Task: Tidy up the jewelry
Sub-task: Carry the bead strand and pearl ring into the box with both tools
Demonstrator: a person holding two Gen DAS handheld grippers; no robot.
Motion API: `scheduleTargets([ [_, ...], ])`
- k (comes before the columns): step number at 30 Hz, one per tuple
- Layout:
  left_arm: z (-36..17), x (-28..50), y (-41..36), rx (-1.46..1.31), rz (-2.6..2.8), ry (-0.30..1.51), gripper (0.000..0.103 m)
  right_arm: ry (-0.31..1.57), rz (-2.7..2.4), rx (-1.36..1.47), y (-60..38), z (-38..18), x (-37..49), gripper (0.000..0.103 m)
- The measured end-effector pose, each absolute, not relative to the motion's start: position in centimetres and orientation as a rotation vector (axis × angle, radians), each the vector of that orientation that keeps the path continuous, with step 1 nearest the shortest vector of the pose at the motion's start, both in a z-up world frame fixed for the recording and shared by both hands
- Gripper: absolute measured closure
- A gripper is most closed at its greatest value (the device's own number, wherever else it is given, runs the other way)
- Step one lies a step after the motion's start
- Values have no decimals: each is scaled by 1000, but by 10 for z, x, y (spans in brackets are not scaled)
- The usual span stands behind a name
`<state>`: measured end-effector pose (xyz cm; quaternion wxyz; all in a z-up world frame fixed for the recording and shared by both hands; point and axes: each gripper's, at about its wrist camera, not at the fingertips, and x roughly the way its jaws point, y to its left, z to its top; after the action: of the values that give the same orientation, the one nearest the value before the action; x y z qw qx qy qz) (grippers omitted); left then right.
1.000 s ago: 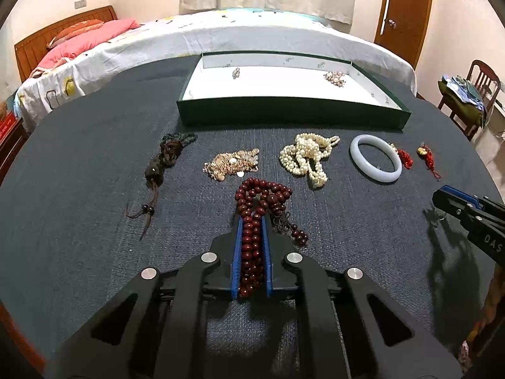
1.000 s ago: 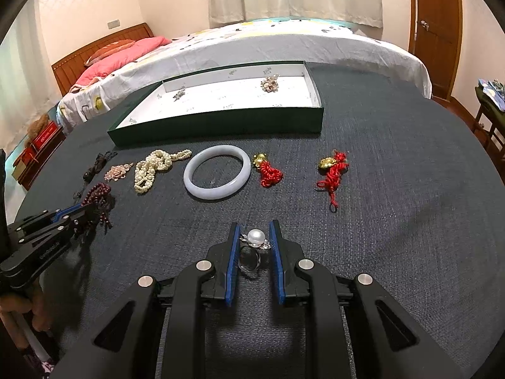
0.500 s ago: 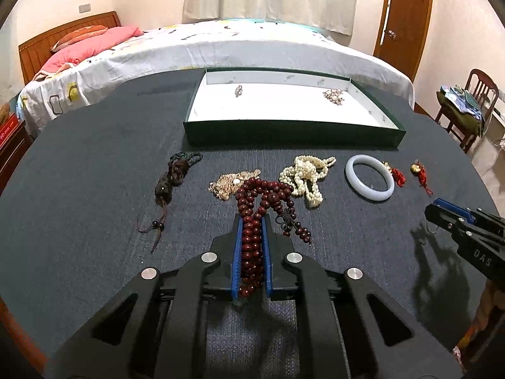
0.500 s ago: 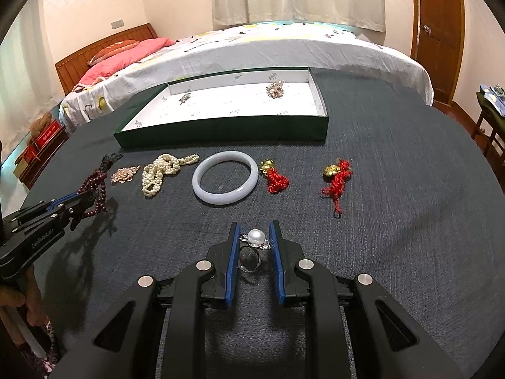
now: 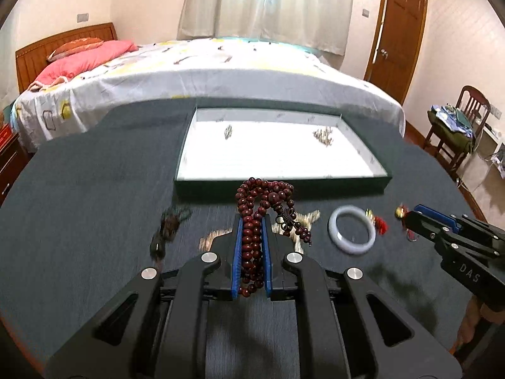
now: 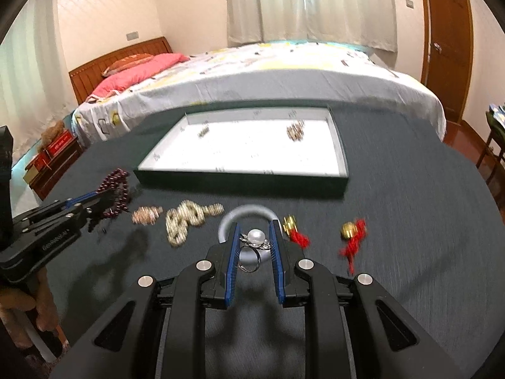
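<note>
Above the desk (image 5: 79, 195): both loads carried clear, tray (image 5: 277, 186) ahead.
I keep the left hand-held gripper (image 5: 251, 221) clamped on the red bead strand (image 5: 252, 230), the right hand-held gripper (image 6: 255, 232) clamped on the pearl ring (image 6: 254, 243), so neither drags across loose pieces.

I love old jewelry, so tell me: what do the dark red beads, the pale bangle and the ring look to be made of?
Dark red beads: probably polished wood or seed, opaque with a soft gloss. Pale bangle: looks like jade or glass, a smooth, milky, one-piece ring. Ring: shiny silver-coloured metal band with a round white, pearl-like bead on top; real or imitation I cannot tell.
</note>
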<state>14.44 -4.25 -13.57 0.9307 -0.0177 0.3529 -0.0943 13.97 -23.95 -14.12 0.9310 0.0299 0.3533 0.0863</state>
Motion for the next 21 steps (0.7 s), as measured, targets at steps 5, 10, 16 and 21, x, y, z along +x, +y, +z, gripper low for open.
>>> scheduleTargets([
  [5, -122, 178, -48, -45, -208, 691, 92, 677, 195, 50, -235, -124, 175, 83],
  [10, -115, 221, -57, -15, -207, 657, 92, 652, 208, 36, -230, -115, 221, 83],
  [16, -124, 282, -70, 15, -199, 673, 92, 686, 229, 40, -223, -122, 290, 83],
  [21, -143, 331, -76, 14, -187, 744, 92, 745, 234, 20, -217, -138, 332, 83],
])
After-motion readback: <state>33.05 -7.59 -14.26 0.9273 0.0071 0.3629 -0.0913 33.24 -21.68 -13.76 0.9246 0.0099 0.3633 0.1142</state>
